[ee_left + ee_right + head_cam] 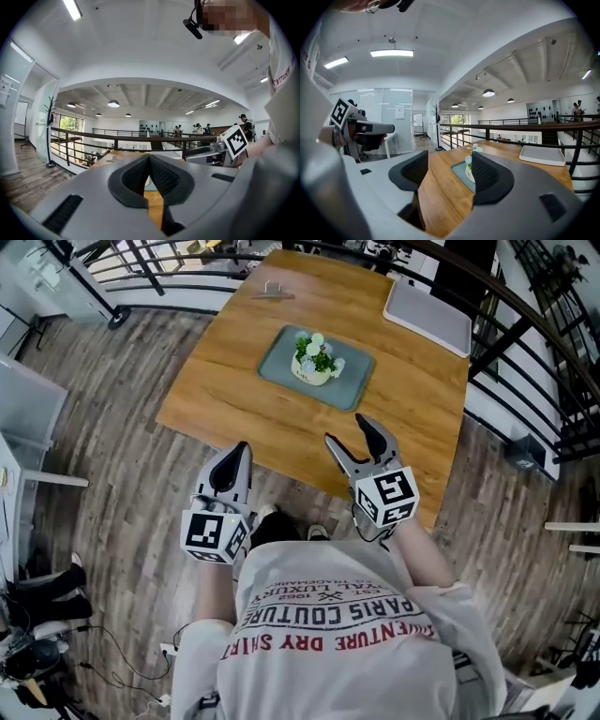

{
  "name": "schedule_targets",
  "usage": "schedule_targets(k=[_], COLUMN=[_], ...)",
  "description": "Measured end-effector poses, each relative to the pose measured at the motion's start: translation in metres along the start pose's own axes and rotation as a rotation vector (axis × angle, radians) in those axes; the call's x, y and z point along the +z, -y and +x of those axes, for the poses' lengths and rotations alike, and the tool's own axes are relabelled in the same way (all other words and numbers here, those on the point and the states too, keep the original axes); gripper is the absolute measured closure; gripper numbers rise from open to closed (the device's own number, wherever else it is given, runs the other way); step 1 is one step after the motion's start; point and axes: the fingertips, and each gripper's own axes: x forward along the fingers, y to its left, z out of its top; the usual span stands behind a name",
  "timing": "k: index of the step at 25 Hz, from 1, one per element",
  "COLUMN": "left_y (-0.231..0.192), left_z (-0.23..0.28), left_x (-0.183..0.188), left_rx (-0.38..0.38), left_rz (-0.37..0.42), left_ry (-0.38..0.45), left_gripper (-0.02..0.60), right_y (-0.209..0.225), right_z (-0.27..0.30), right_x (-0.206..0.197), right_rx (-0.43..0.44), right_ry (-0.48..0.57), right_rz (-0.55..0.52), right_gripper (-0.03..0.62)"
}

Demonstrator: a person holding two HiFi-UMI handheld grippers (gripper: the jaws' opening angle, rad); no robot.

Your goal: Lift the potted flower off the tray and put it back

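Observation:
The potted flower [316, 359], a cream pot with white and blue blooms, stands on the grey-green tray [349, 385] in the middle of the wooden table. Both grippers hover at the table's near edge, well short of the tray. My right gripper [353, 434] is open with nothing between its jaws. In the right gripper view it [449, 165] points at the flower [469, 161], half hidden behind the right-hand jaw, on the tray [458, 169]. My left gripper [238, 452] is shut and empty, its pads meeting [149, 159].
A white tray [427, 315] lies at the table's far right corner, and a small metal object [272, 292] lies near the far edge. Black railings [530, 329] run behind and to the right of the table. The person's shoes [317, 532] are below the near edge.

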Motion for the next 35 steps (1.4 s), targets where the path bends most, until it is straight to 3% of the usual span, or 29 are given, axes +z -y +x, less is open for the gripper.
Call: schedule_targets(k=[9, 17, 22, 27, 35], left_y=[-0.054, -0.104, -0.126, -0.142, -0.146], left_z=[0.103, 0.168, 0.185, 0.202, 0.229], left_x=[0.004, -0.001, -0.024, -0.044, -0.063], left_rx=[-0.21, -0.355, -0.414, -0.46, -0.442], left_rz=[0.009, -0.002, -0.032, -0.026, -0.064], left_ry=[-0.013, -0.065, -0.118, -0.176, -0.21], left_gripper=[0.569, 0.569, 0.569, 0.569, 0.569], right_y=[0.029, 0.032, 0.042, 0.067, 0.106], right_z=[0.079, 0.149, 0.17, 0.185, 0.199], right_x=[-0.013, -0.054, -0.092, -0.125, -0.153], right_rx=[-0.11, -0.187, -0.256, -0.301, -0.241], right_ry=[-0.138, -0.324, -0.429, -0.454, -0.473], right_rz=[0.036, 0.077, 0.09, 0.128, 0.088], right_gripper=[0.29, 0.304, 0.303, 0.235, 0.191])
